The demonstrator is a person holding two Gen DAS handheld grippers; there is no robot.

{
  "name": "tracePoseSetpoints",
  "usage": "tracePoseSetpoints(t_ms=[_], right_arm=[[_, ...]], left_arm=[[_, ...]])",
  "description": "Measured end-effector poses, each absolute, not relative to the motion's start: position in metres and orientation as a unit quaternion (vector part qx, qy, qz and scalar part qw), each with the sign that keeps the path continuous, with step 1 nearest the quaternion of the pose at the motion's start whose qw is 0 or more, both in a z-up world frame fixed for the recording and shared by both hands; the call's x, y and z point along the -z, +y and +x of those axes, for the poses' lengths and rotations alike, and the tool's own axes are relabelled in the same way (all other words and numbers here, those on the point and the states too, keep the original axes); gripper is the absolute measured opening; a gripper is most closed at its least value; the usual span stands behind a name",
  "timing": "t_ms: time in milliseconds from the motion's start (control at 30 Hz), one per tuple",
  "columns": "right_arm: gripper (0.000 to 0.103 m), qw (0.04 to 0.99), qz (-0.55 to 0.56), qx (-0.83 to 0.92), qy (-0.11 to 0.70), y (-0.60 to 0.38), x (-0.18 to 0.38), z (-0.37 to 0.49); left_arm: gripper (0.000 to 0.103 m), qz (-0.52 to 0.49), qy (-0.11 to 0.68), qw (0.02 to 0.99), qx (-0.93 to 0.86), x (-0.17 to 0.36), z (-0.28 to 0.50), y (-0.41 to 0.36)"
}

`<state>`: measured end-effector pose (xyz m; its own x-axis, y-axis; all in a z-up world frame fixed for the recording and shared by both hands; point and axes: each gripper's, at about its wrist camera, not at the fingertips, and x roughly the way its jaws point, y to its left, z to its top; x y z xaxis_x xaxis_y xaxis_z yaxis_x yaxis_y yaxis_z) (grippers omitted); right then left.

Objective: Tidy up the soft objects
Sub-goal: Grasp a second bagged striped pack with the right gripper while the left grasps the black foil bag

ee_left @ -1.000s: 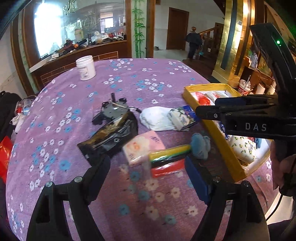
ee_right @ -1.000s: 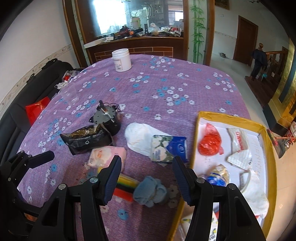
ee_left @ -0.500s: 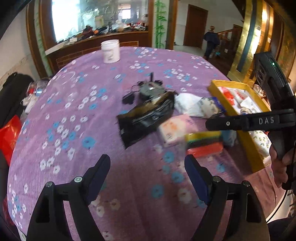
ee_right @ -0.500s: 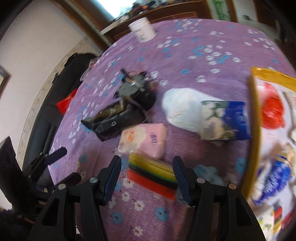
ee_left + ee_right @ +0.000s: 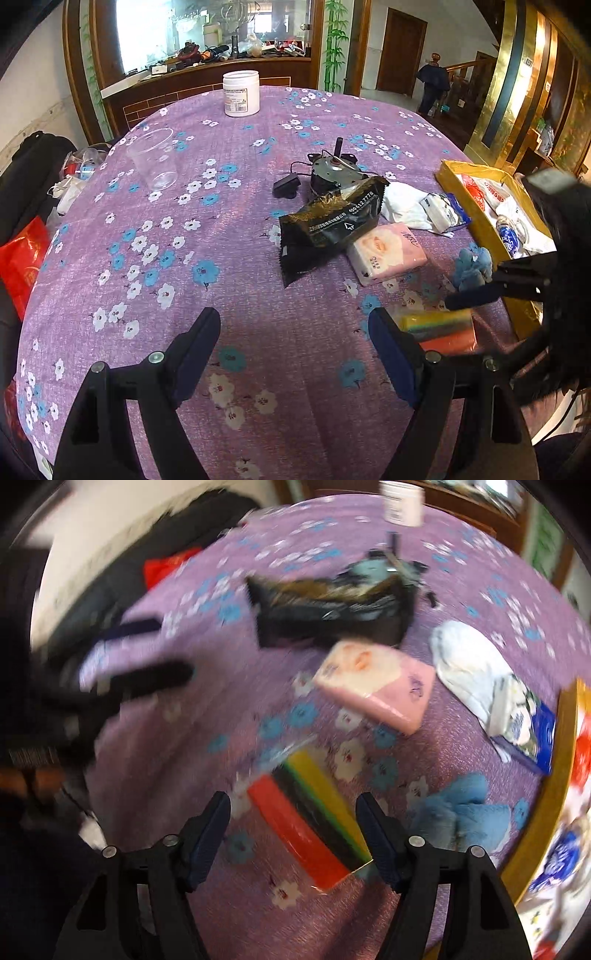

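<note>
The right gripper [image 5: 293, 830] points steeply down at the table, its jaws opening, and the striped sponge pack [image 5: 314, 823] lies on the cloth between them; the pads do not press on it yet. The frame is smeared, so whether the right-hand pad already brushes the pack's yellow edge is hard to say. The left gripper [image 5: 293, 350] stands wide open over bare purple tablecloth [image 5: 147, 229], holding nothing, with the sponge pack just to its right.

Just right of the sponge pack sits a blue fluffy cloth [image 5: 461, 816], and beyond that the yellow tray [image 5: 554, 775] at the table's right edge, already holding bagged items. Farther off lie a pink tissue pack [image 5: 376, 683], a white cloth [image 5: 465, 657] with a blue-and-white tissue pack [image 5: 524, 723] on it, and a black foil pouch [image 5: 328, 609] leaning on a small motor [image 5: 332, 173]. A clear cup [image 5: 153, 158] and a white jar [image 5: 241, 94] stand far left, well apart from the pile.

The sponge pack lies askew to the jaws, so closing now would likely catch it corner to corner and let it twist or squirt out of its slick wrapper. The blue cloth is near enough that a drifting right pad could snag it. The motor is hard and should not go into the tray.
</note>
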<state>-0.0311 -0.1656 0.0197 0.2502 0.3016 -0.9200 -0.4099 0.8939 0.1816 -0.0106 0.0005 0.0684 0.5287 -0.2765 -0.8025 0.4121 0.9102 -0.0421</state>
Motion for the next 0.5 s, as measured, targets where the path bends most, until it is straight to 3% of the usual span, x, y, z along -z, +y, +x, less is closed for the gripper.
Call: tracePoseSetpoints(t_ms=[200, 233, 267, 300, 400, 500], right_arm=[[0.074, 0.781, -0.098, -0.242, 0.567, -0.156, -0.015, -0.047], [0.071, 0.781, -0.099, -0.243, 0.567, -0.157, -0.016, -0.049], [0.049, 0.781, -0.099, -0.24, 0.569, -0.158, -0.015, -0.05], [0.04, 0.782, -0.093, -0.235, 0.57, -0.158, -0.015, -0.051], [0.039, 0.796, -0.051, -0.223, 0.56, -0.166, -0.022, -0.055], [0.039, 0.812, 0.0, -0.212, 0.545, -0.178, -0.032, -0.061]], left_arm=[[0.082, 0.087, 0.438, 0.869, 0.211, -0.073, -0.007, 0.001], [0.082, 0.089, 0.437, 0.869, 0.216, -0.074, -0.006, 0.001], [0.082, 0.091, 0.435, 0.868, 0.222, -0.076, -0.004, 0.0], [0.083, 0.094, 0.434, 0.867, 0.227, -0.078, -0.001, -0.001], [0.092, 0.103, 0.423, 0.866, 0.245, -0.087, 0.01, -0.005], [0.094, 0.127, 0.416, 0.863, 0.256, -0.091, 0.027, -0.015]])
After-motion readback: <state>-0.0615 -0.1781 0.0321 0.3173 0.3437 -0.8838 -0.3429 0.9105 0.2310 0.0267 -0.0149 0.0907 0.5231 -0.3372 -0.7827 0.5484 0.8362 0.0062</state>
